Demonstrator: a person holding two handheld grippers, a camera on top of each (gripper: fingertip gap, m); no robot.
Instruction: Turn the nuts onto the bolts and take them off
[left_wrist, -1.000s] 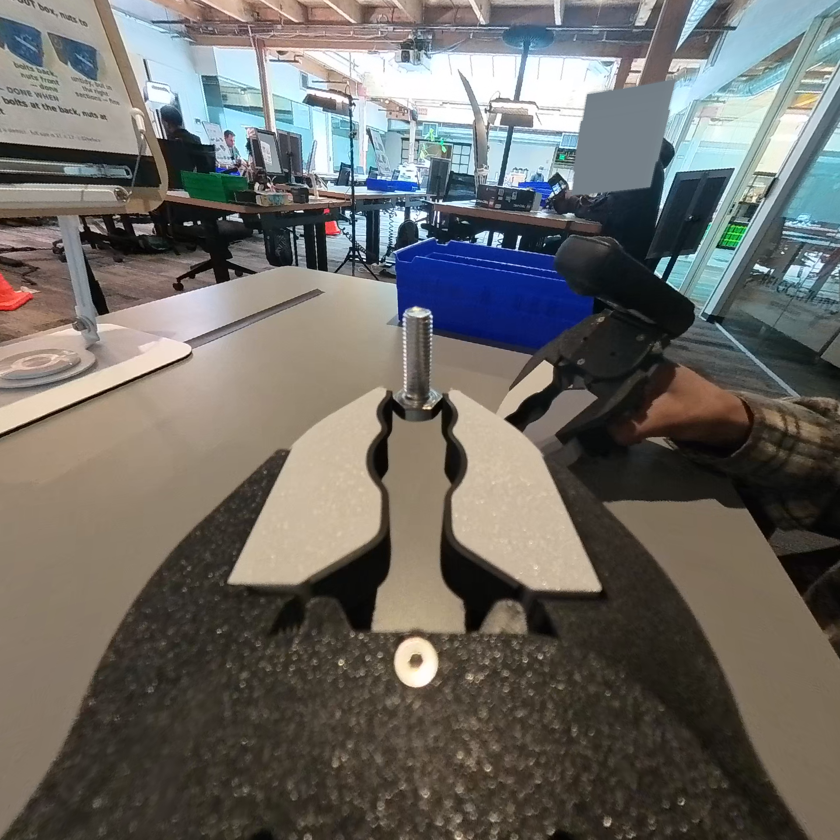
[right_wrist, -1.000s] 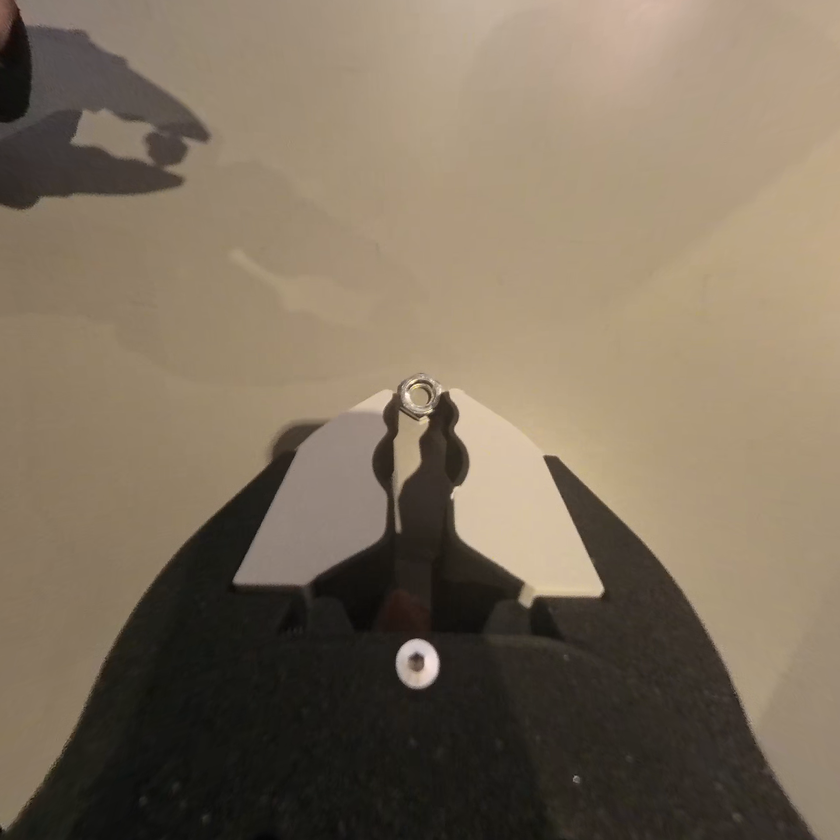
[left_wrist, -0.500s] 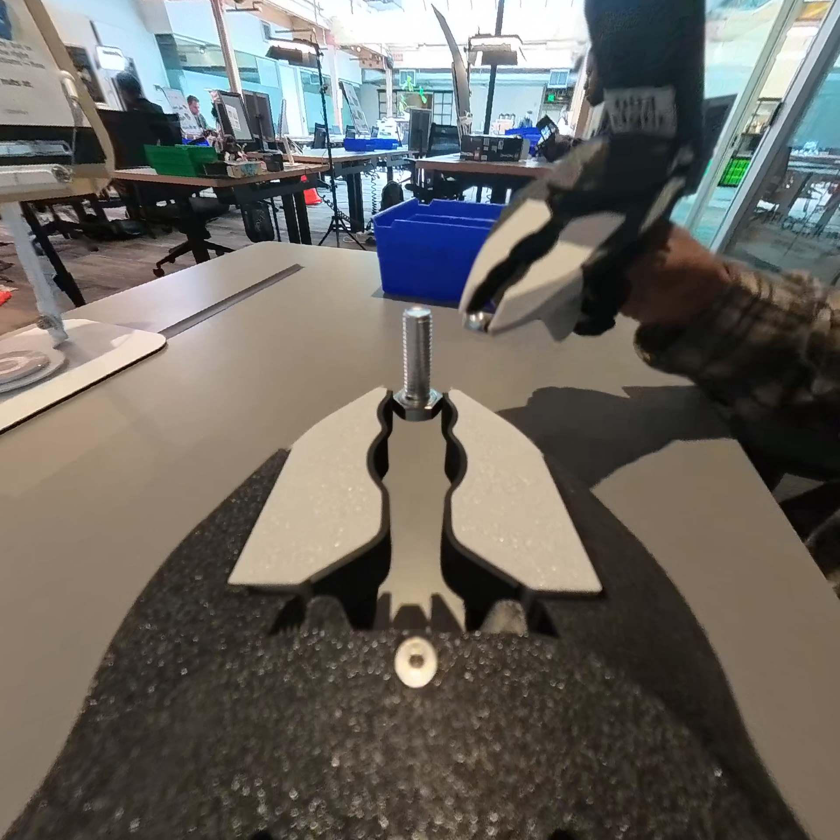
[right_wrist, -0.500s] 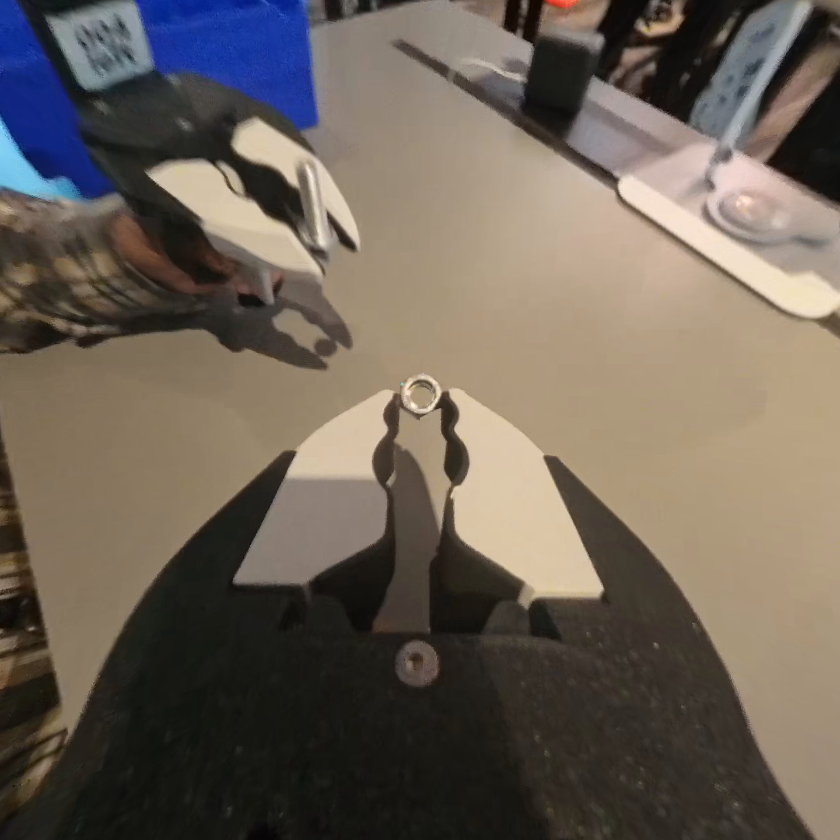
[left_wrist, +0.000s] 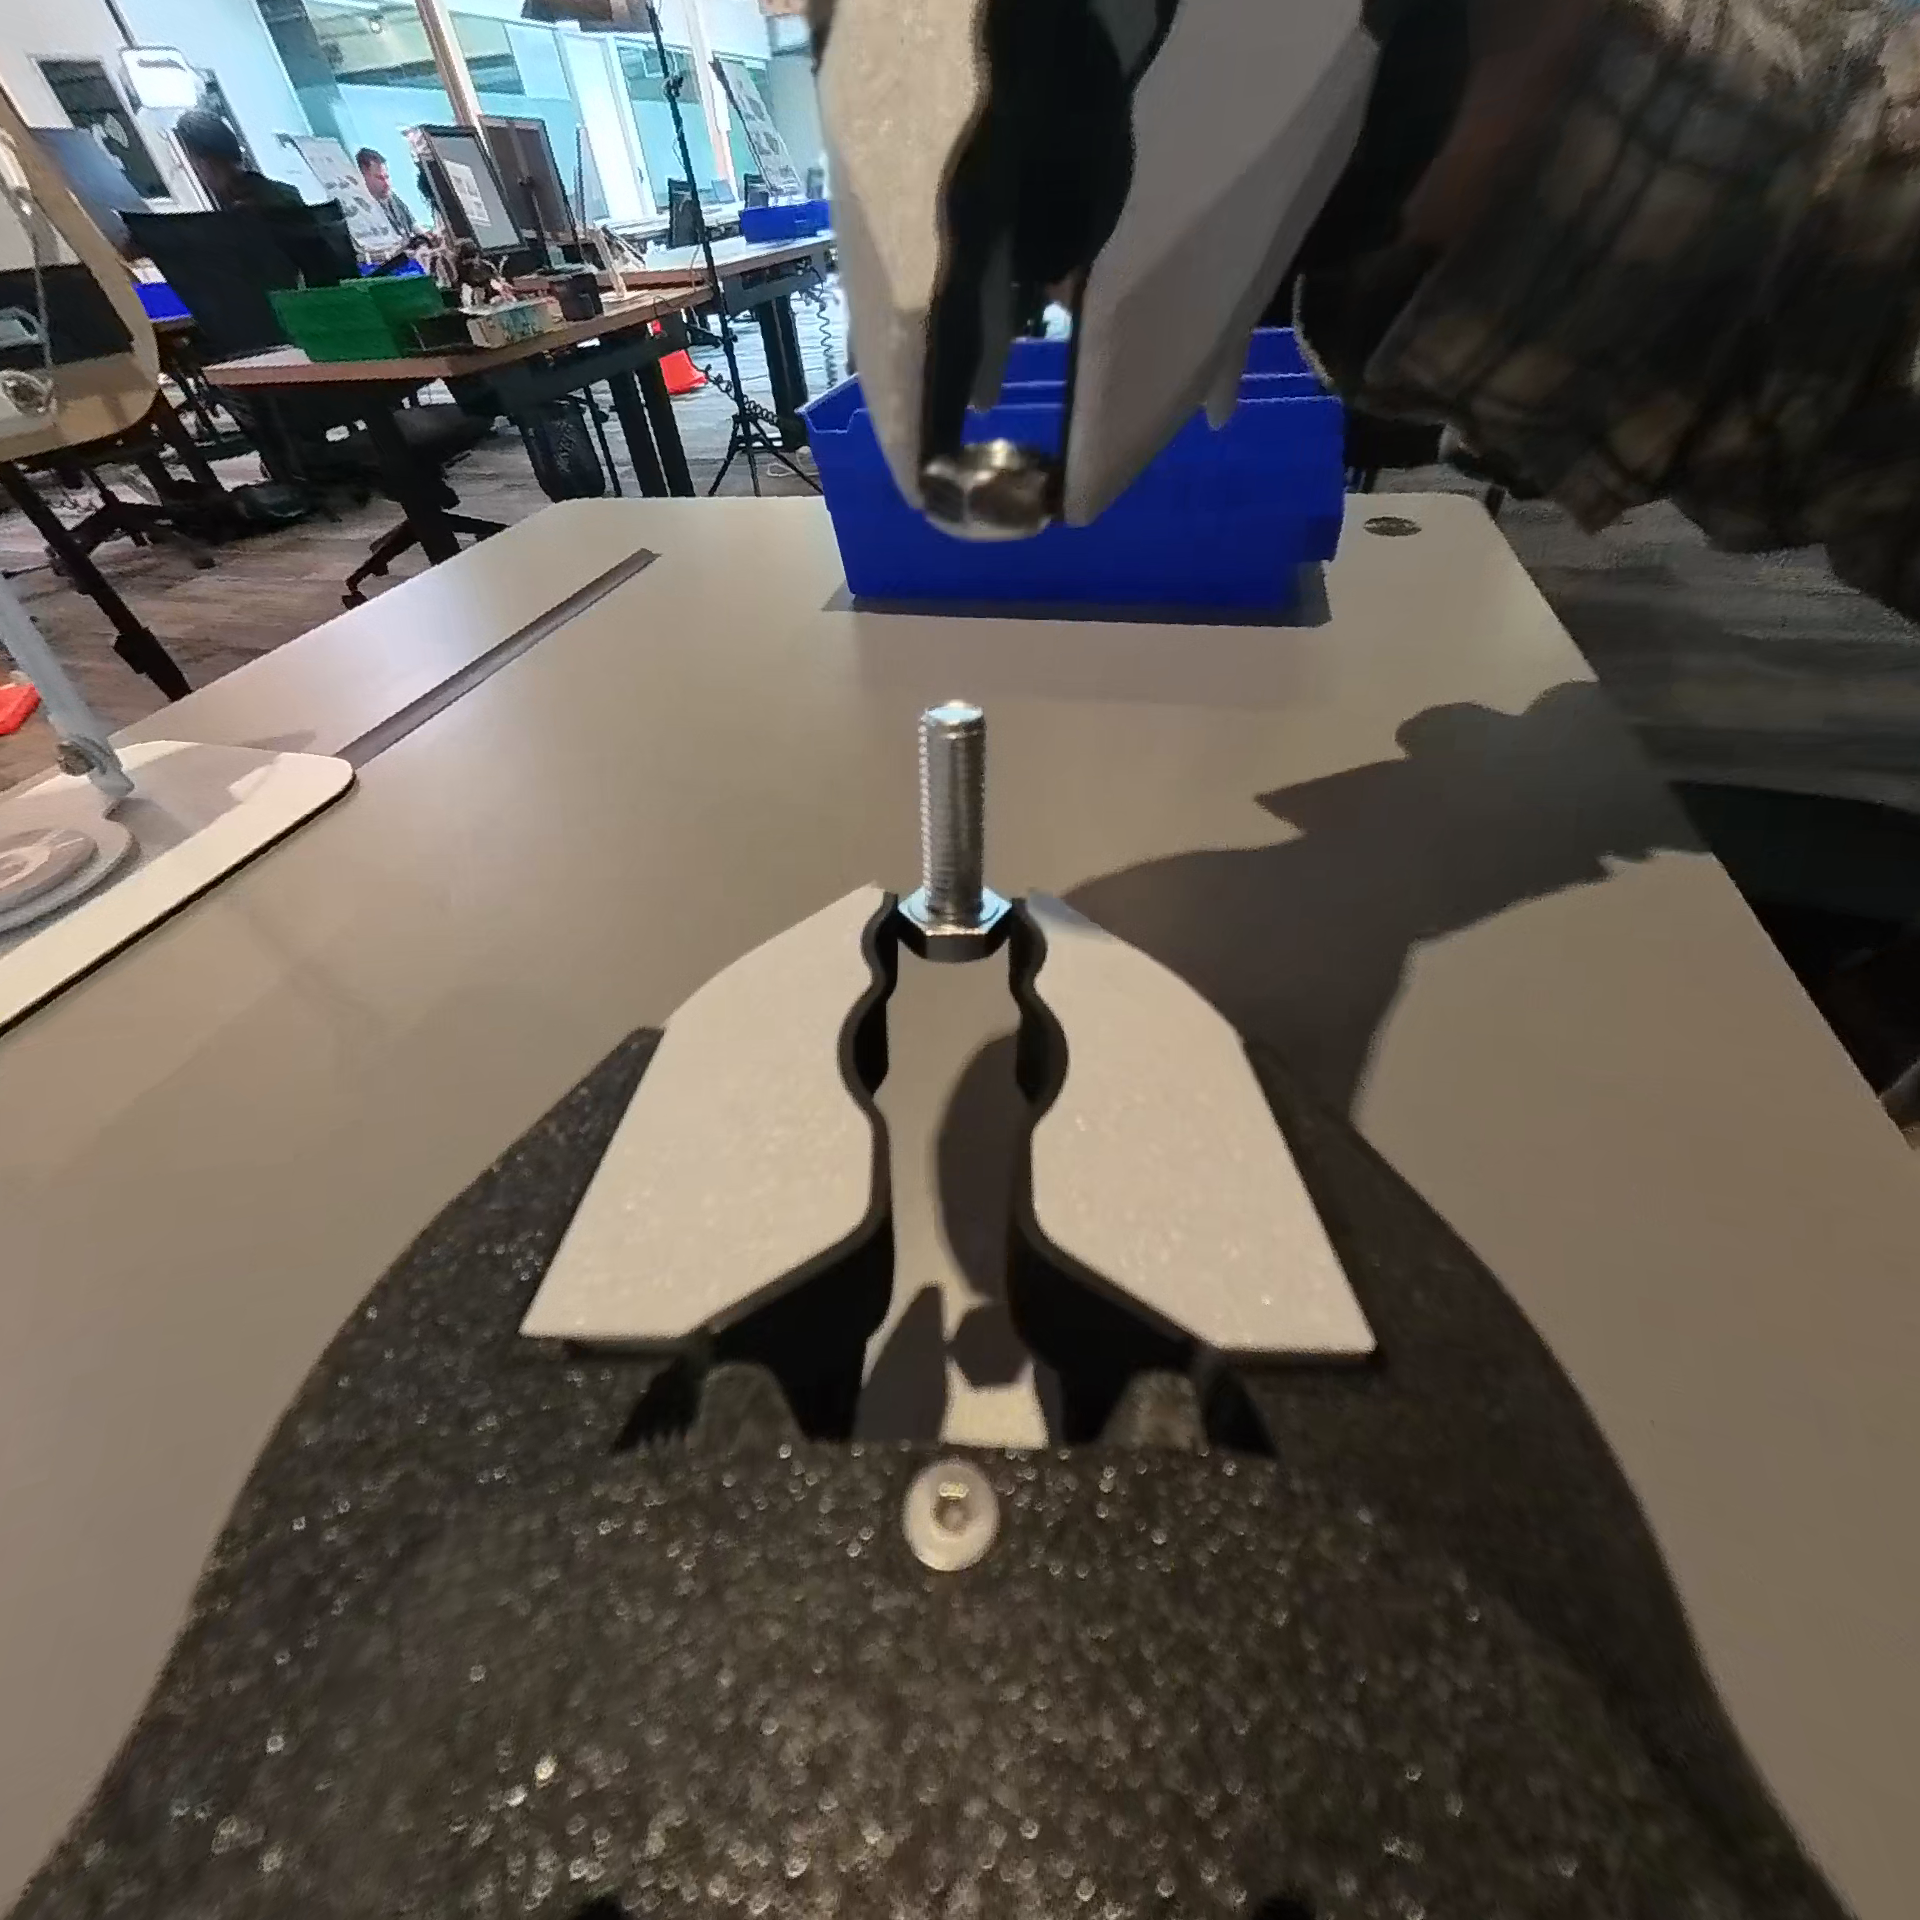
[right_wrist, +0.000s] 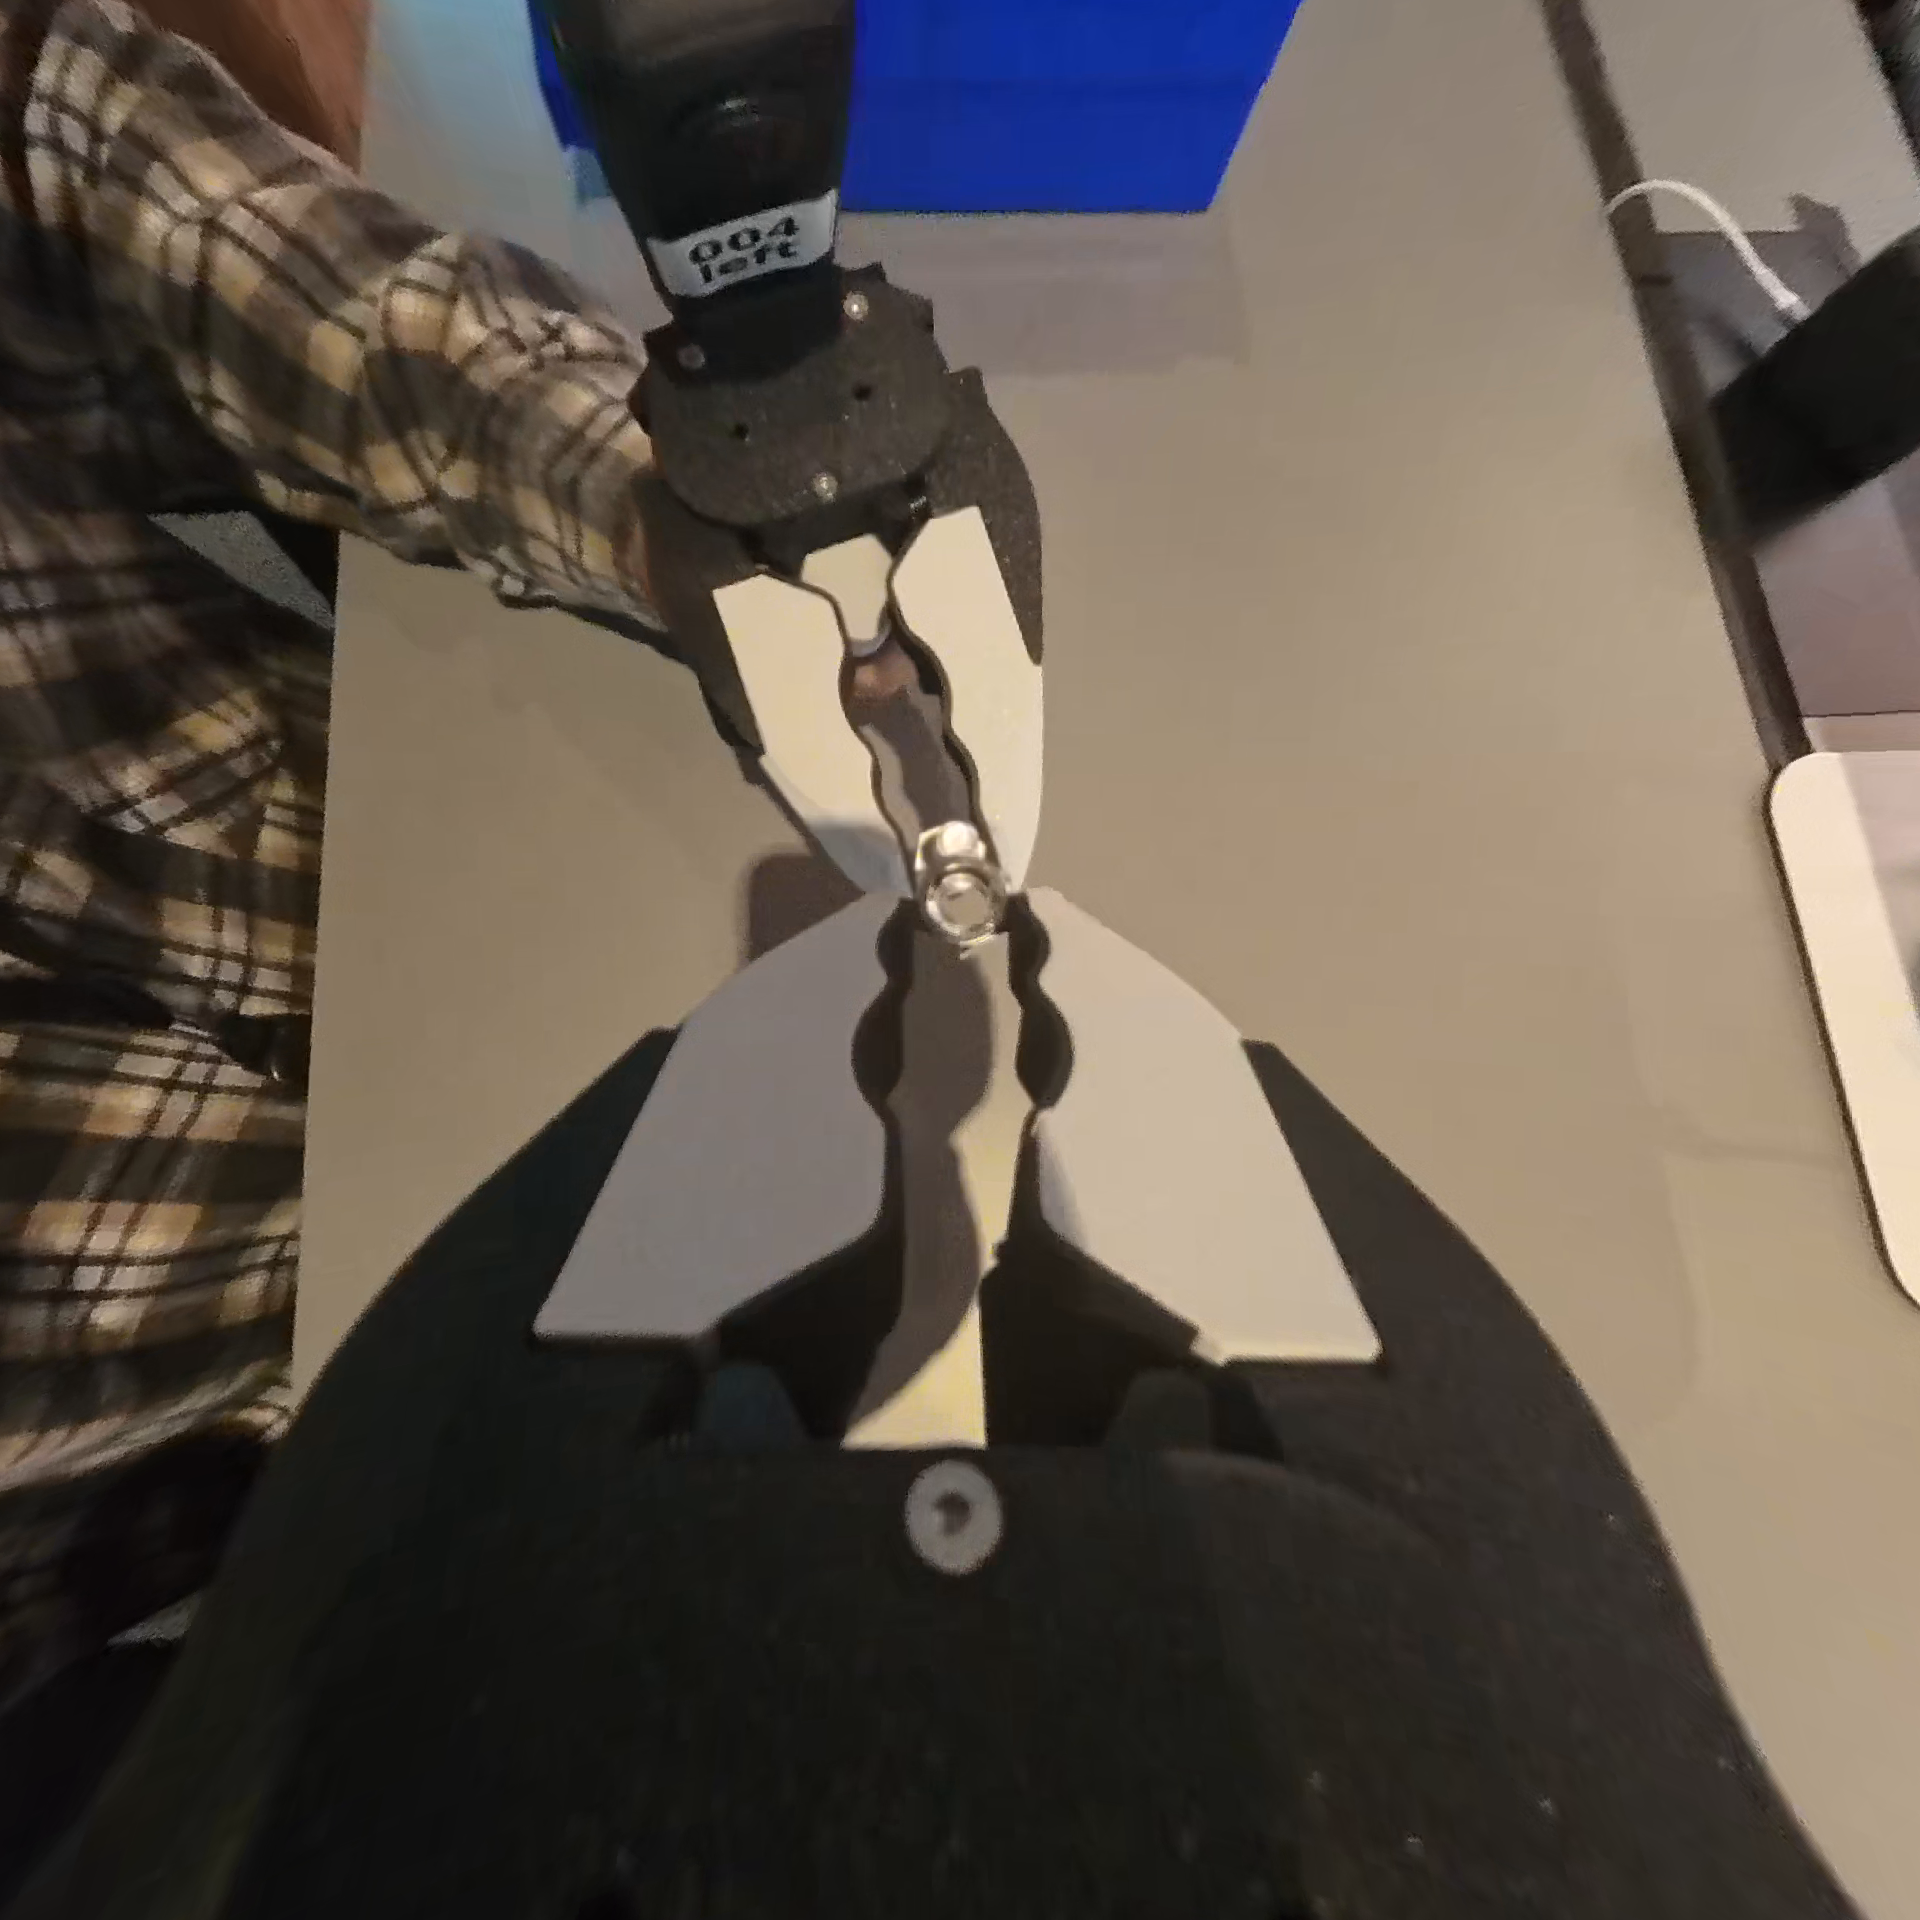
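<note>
My left gripper (left_wrist: 950, 925) is shut on the hex head of a silver bolt (left_wrist: 950, 810), which stands upright with its threaded end up. My right gripper (left_wrist: 987, 497) comes down from above, shut on a silver nut (left_wrist: 985, 490), which hangs a short way above the bolt's tip and slightly right of it. In the right wrist view my right gripper (right_wrist: 966, 906) looks straight down, the nut (right_wrist: 966, 904) sits almost over the bolt tip (right_wrist: 954, 840), and the left gripper (right_wrist: 961, 847) points toward me below it.
A blue bin (left_wrist: 1143, 520) stands at the far edge of the grey table (left_wrist: 520, 831). A white stand base (left_wrist: 177, 821) lies at the left edge. A plaid sleeve (left_wrist: 1662, 260) fills the upper right. Desks and people are far behind. My hands' fingertips stand some 6 cm from each other.
My right gripper has lifted the nut off the table and swung it over the bolt, turning to point straight down. My left gripper has kept the bolt upright.
</note>
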